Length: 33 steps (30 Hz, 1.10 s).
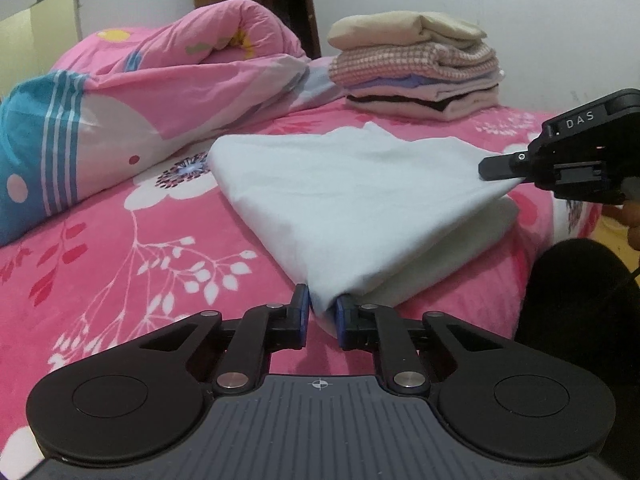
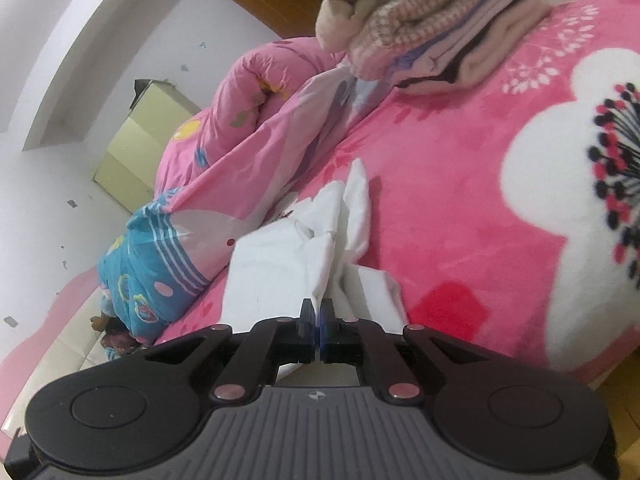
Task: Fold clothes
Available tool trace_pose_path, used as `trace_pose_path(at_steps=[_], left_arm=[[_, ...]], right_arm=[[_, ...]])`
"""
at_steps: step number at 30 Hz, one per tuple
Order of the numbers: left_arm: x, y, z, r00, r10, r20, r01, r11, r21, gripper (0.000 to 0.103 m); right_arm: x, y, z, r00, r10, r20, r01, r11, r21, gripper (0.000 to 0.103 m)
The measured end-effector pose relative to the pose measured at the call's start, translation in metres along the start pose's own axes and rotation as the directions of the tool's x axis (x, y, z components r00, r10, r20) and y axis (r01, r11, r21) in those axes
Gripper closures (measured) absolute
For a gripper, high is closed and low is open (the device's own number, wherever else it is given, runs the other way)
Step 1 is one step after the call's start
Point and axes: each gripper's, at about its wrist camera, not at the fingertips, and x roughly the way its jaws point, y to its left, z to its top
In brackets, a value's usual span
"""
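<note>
The left hand-held gripper pinches the near corner of the white garment, while the right hand-held gripper is clamped on its opposite corner (fabric bunches between the pads). The garment lies partly folded on the pink floral bed, in front of a stack of folded clothes and a rolled quilt.

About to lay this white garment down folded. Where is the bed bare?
Bare blanket lies left of the white garment, bordered by the rolled quilt. Crowded behind: the folded stack sits there. Both grippers, left and right, pinch the garment.
</note>
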Motion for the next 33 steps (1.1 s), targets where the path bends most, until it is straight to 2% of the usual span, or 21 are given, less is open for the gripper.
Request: trace_pose_path(at_steps=[3, 13, 17, 19, 21, 26, 30, 33], left_arm=[[-0.001, -0.005, -0.002, 1.0, 0.009, 0.0, -0.009, 0.999, 0.034, 0.09], [0.005, 0.0, -0.006, 0.999, -0.019, -0.033, 0.019, 1.0, -0.004, 0.09], [0.002, 0.017, -0.009, 0.995, -0.089, -0.036, 0.085, 0.992, -0.095, 0.087], [-0.002, 0.032, -0.012, 0.988, -0.152, -0.042, 0.143, 0.976, -0.162, 0.085], [-0.01, 0.048, -0.018, 0.982, -0.186, -0.042, 0.172, 0.959, -0.224, 0.085], [-0.033, 0.074, -0.017, 0.985, -0.169, 0.043, 0.174, 0.938, -0.302, 0.086], [-0.022, 0.058, 0.006, 0.967, -0.217, 0.134, 0.246, 0.932, -0.264, 0.085], [-0.002, 0.039, 0.014, 0.953, -0.265, 0.144, 0.293, 0.928, -0.231, 0.085]], right_arm=[[-0.002, -0.005, -0.004, 1.0, -0.01, -0.003, 0.01, 1.0, -0.009, 0.102], [0.005, -0.02, -0.009, 0.999, -0.024, -0.044, 0.024, 1.0, -0.006, 0.102], [0.009, -0.027, -0.01, 0.998, -0.025, -0.064, 0.025, 1.0, 0.003, 0.102], [0.009, -0.028, -0.01, 0.998, -0.021, -0.063, 0.021, 1.0, 0.004, 0.102], [0.009, -0.029, -0.011, 0.998, -0.017, -0.063, 0.018, 1.0, 0.006, 0.102], [0.009, -0.034, -0.012, 0.998, -0.005, -0.059, 0.007, 1.0, 0.029, 0.102], [0.009, -0.029, -0.013, 0.998, -0.027, -0.055, 0.027, 1.0, -0.003, 0.102], [0.008, -0.024, -0.013, 0.998, -0.047, -0.051, 0.045, 0.998, -0.032, 0.102]])
